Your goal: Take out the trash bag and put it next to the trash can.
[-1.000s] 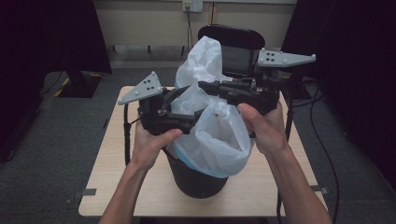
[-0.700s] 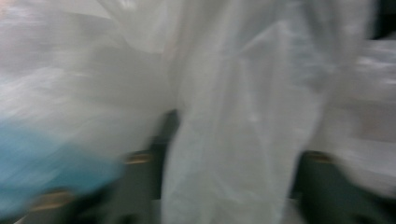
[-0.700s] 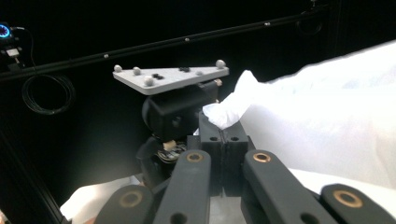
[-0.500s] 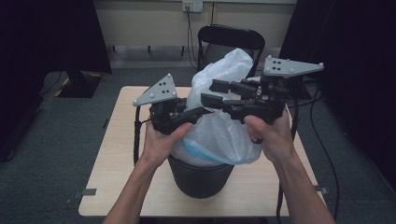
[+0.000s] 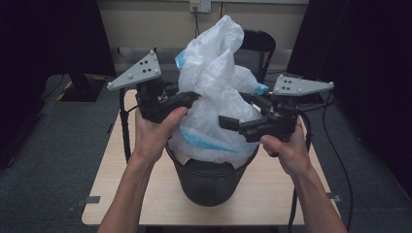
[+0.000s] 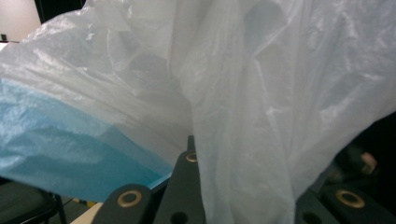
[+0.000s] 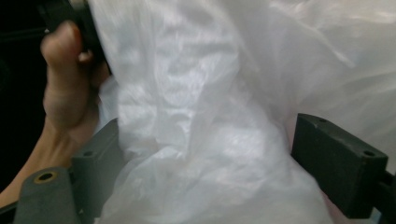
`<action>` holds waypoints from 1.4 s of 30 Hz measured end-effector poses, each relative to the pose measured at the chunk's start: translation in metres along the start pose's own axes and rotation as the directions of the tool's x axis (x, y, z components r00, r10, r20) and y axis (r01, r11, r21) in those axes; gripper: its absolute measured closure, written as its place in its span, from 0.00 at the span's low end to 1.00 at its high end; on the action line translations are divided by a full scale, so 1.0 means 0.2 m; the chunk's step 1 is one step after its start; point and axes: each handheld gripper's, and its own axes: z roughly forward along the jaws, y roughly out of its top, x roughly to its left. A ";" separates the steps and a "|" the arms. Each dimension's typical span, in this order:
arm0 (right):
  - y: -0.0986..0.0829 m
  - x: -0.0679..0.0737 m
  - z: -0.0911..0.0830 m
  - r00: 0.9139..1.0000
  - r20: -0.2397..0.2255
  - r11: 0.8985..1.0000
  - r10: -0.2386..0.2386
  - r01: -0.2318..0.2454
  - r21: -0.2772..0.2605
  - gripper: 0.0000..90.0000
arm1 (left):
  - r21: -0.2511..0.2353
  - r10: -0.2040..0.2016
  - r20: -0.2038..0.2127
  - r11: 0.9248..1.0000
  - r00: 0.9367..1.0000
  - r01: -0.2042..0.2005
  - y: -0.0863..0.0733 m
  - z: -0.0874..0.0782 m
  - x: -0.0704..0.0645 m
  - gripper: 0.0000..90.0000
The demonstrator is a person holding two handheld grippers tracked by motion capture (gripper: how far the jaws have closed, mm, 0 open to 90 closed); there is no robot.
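Two grippers work one white plastic bag (image 5: 214, 92) that stands tall out of a black bin (image 5: 209, 179) on the table (image 5: 272, 194).

Left gripper (image 5: 187, 99): held up at the bag's left flank, jaws pointing into the film. In the left gripper view the jaws sit close together with a fold of bag running down between them, so I read it as pinching the bag (image 6: 224, 93); the contact line itself is partly hidden by the film. A blue band of the bag (image 6: 60, 154) hangs to the left of the jaws.

Bag: bunched and rising above both grippers, lower part draped over the bin rim just below them.

Right gripper (image 5: 233, 124): lower on the bag's right flank. In the right gripper view its jaws stand spread, one pad either side of a bulge of bag (image 7: 201, 140), neither clearly pressing it. The person's other hand (image 7: 65, 88) shows beyond the left pad.

Risks, as judged:
- One-sided hold: if the left gripper pulls while the right stays spread, the film may slip out or stretch thin and tear.
- Upward pull with the bag catching on the rim could tip or drag the light bin toward the table edge.
- Closing the right jaws on loose film only may grab a single layer.
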 end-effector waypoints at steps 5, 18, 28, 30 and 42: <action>-0.02 -0.02 0.09 0.998 -0.062 0.999 0.011 -0.008 0.044 0.09 | -0.007 -0.021 0.028 1.000 0.999 0.021 0.00 0.04 -0.01 1.00; -0.04 -0.05 0.19 1.000 -0.003 0.989 -0.009 0.009 0.148 0.49 | 0.001 -0.035 0.075 0.999 0.997 0.035 -0.03 0.08 -0.01 1.00; -0.04 -0.10 0.19 0.998 -0.054 0.998 0.021 -0.019 0.052 0.93 | 0.012 -0.003 0.099 1.000 0.995 0.002 -0.05 0.04 -0.04 1.00; -0.03 -0.10 0.19 0.998 -0.050 0.999 0.023 -0.021 0.041 0.94 | 0.013 0.000 0.093 1.000 0.996 -0.001 -0.05 0.04 -0.04 1.00; 0.01 -0.12 0.13 0.999 -0.018 0.998 0.034 -0.034 -0.046 0.97 | 0.042 0.001 -0.015 0.999 1.000 -0.001 -0.09 0.00 -0.01 0.71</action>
